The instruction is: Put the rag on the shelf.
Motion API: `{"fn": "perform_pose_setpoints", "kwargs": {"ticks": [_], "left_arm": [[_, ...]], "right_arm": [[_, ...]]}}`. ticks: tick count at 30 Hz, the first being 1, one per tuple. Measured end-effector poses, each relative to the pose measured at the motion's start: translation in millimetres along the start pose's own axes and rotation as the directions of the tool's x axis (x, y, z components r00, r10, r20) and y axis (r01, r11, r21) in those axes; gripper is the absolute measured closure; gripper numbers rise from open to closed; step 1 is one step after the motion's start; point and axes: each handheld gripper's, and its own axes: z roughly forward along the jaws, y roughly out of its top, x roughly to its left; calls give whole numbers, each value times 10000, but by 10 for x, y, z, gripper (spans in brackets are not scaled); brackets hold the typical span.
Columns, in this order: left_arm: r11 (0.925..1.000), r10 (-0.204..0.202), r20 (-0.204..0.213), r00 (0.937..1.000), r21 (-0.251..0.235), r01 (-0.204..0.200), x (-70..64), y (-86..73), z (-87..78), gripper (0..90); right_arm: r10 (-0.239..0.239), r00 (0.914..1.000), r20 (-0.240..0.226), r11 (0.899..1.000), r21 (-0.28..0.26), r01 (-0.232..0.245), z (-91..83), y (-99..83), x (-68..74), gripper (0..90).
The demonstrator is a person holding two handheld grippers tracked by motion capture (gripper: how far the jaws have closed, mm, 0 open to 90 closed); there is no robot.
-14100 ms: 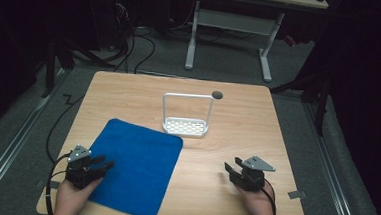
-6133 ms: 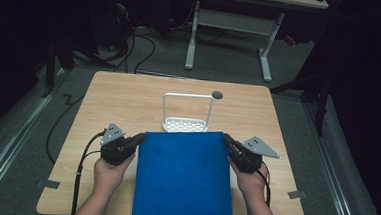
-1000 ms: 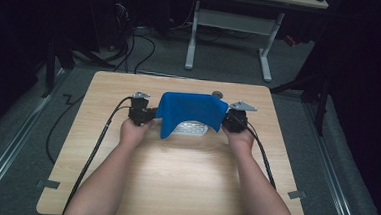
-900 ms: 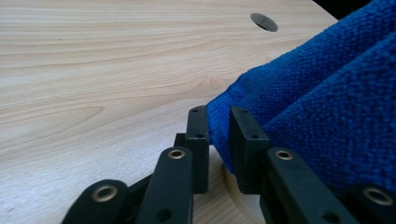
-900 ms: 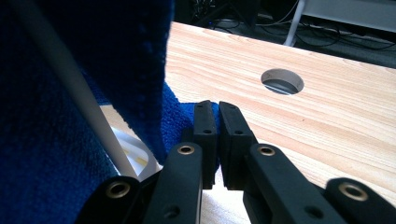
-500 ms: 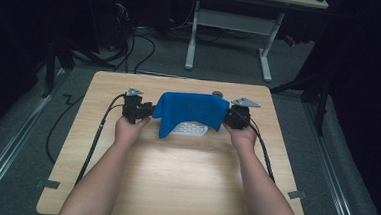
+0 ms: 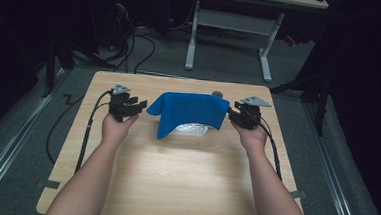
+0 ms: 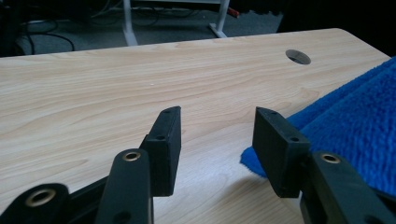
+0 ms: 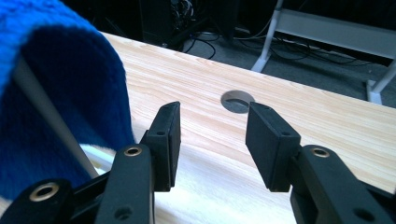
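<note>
A blue towel hangs draped over a white wire rack at the far middle of the wooden table. To the towel's left my left gripper stands open, its jaws apart and bare; the towel's edge lies just right of it in the left gripper view. On the towel's right my right gripper is open too, nothing between its jaws. In the right gripper view the towel hangs at the left over a white rack bar.
A round cable hole sits in the table just behind the towel, also visible as a cable hole ahead of the right jaws. Cables trail from both grippers off the table sides. A white desk frame stands on the floor beyond.
Both grippers carried the towel from the near table to the rack and laid it over. Since half a second ago they have let go and drawn slightly outward.
</note>
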Motion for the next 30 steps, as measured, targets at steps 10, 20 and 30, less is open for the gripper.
{"fn": "perform_pose_setpoints", "kwargs": {"ticks": [10,20,30], "left_arm": [[9996,-83,-62,9999,-280,81,99,-244,-339,460],[10000,41,28,10000,27,-41,52,-591,-707,394],[9995,211,97,9997,214,-213,-151,-1032,-1138,368]], "right_arm": [[2,10000,78,9998,-194,-1,-287,-159,-115,489],[-735,9973,-25,9971,195,735,-594,-301,16,377],[-1377,9905,-34,9900,-328,1375,-1004,-524,316,361]]}}
